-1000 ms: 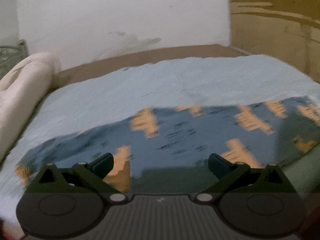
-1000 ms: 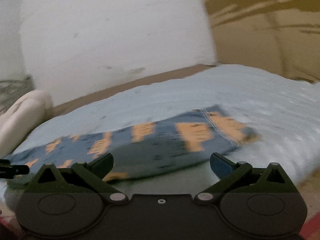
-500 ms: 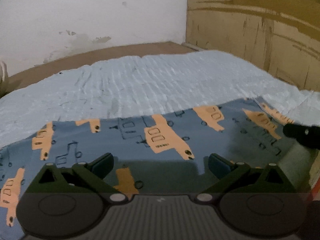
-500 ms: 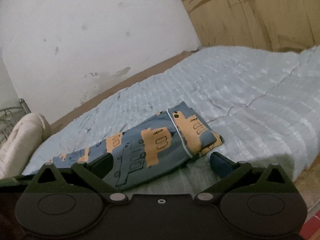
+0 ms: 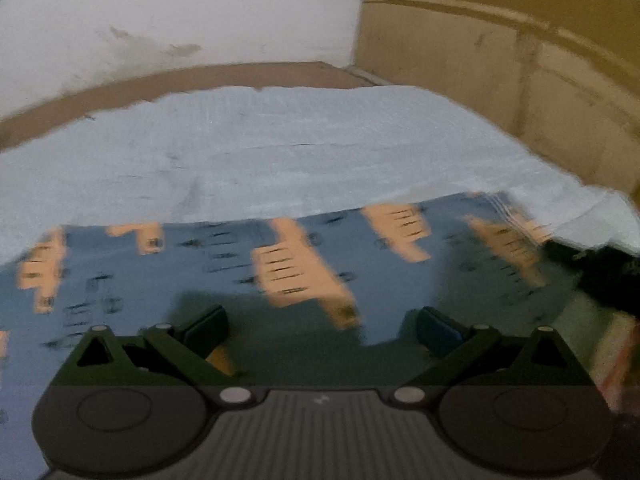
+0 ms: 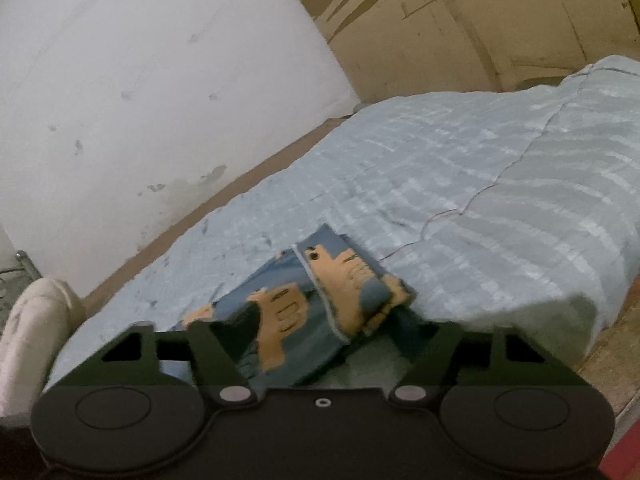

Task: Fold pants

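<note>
We see a bed under a pale blue quilted cover; the blue pants with orange prints lie flat on the cover near its front edge; a cream pillow lies well left of the pants.

free: bed bare, centre to right | blocked: wall upper left; wooden panel upper right; pillow lower left

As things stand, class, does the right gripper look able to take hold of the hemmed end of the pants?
Probably yes. The right gripper sits low at the edge of the bed, its jaws closing with the near end of the pants between them. Nothing lies in the way; blur hides whether the pads touch cloth yet.
</note>
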`<state>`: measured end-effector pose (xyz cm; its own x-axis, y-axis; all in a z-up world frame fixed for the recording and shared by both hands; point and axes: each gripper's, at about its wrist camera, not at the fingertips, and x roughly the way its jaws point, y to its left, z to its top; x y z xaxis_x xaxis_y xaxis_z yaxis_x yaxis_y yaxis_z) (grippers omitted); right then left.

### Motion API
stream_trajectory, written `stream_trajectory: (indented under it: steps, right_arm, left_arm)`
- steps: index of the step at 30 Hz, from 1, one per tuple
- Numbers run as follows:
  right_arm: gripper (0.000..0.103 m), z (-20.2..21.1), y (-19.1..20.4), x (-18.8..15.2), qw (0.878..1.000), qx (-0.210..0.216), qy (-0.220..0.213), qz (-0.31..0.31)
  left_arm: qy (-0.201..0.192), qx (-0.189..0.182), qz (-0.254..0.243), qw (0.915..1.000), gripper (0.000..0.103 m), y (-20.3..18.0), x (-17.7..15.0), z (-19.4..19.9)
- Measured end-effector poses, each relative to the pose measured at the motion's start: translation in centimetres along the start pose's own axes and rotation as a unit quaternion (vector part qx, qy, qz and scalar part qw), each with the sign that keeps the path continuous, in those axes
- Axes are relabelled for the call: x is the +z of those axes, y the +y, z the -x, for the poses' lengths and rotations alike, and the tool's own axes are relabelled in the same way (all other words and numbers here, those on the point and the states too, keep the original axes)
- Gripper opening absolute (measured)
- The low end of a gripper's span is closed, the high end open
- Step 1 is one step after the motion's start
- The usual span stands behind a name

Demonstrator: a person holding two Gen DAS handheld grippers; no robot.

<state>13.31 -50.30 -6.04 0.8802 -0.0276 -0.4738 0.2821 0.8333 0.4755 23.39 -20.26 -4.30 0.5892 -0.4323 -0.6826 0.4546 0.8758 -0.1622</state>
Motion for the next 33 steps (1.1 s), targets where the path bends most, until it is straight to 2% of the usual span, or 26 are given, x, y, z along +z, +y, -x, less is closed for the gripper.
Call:
stream_trajectory:
  steps: [2,3,5,7,10,13,16,19,22,23,24,26,28,29,31,32,33]
  right_arm:
    - [0.049,-0.1,-0.1,0.0,1.000,-0.011,-0.006,0.006]
    - [0.046,-0.2,-0.1,0.0,1.000,-0.016,-0.008,0.012]
    - [0.036,-0.4,0.1,-0.1,0.999,-0.029,-0.013,0.030]
    - [0.032,-0.3,0.6,-0.3,0.998,-0.037,-0.016,0.057]
    - [0.024,-0.1,2.0,-0.8,0.990,-0.040,-0.035,0.131]
    - [0.018,0.5,4.1,-1.6,0.972,-0.044,-0.060,0.221]
    - [0.016,0.8,6.2,-3.0,0.945,-0.052,-0.082,0.314]
    - [0.016,1.1,7.8,-4.4,0.919,-0.048,-0.099,0.378]
    - [0.015,1.2,8.8,-5.3,0.903,-0.042,-0.105,0.415]
    - [0.015,1.3,8.9,-5.5,0.900,-0.041,-0.105,0.421]
    - [0.015,1.2,9.0,-5.6,0.898,-0.040,-0.104,0.426]
    - [0.015,1.3,9.0,-5.8,0.895,-0.039,-0.103,0.432]
    - [0.015,1.5,9.1,-6.0,0.892,-0.039,-0.104,0.438]
    - [0.015,1.5,9.0,-6.0,0.891,-0.038,-0.105,0.441]
    - [0.015,1.7,9.1,-6.2,0.887,-0.037,-0.106,0.447]
    - [0.015,1.7,9.2,-6.3,0.886,-0.036,-0.106,0.450]
    - [0.015,1.8,9.4,-6.4,0.884,-0.035,-0.106,0.454]
  left_arm:
    - [0.004,-0.048,0.009,0.9988,0.102,-0.3,0.7,-0.3]
    - [0.006,-0.066,0.014,0.9977,0.102,-0.5,1.2,-0.5]
    - [0.015,-0.090,0.029,0.9954,0.102,-0.8,2.0,-1.0]
    - [0.021,-0.117,0.049,0.9917,0.102,-0.9,2.7,-1.5]
    - [0.039,-0.164,0.086,0.9819,0.102,-0.9,3.7,-2.5]
    - [0.054,-0.204,0.099,0.9724,0.102,-1.4,4.6,-3.3]
    - [0.062,-0.241,0.105,0.9627,0.102,-2.0,5.3,-4.1]
    - [0.072,-0.271,0.130,0.9510,0.102,-2.1,6.0,-5.6]
    - [0.094,-0.288,0.172,0.9376,0.102,-2.3,6.1,-7.5]
    - [0.100,-0.297,0.182,0.9320,0.102,-2.4,6.1,-8.0]
    - [0.101,-0.300,0.186,0.9300,0.102,-2.6,6.1,-8.3]
    - [0.097,-0.295,0.186,0.9323,0.097,-3.2,6.1,-8.6]
    - [0.095,-0.280,0.185,0.9371,0.083,-3.7,6.1,-8.5]
    - [0.095,-0.270,0.184,0.9402,0.080,-4.1,6.2,-8.5]
    - [0.090,-0.248,0.177,0.9481,0.063,-4.8,6.1,-8.0]
    - [0.084,-0.242,0.175,0.9507,0.059,-5.0,6.1,-7.7]
    - [0.076,-0.240,0.172,0.9524,0.046,-5.0,6.0,-7.2]
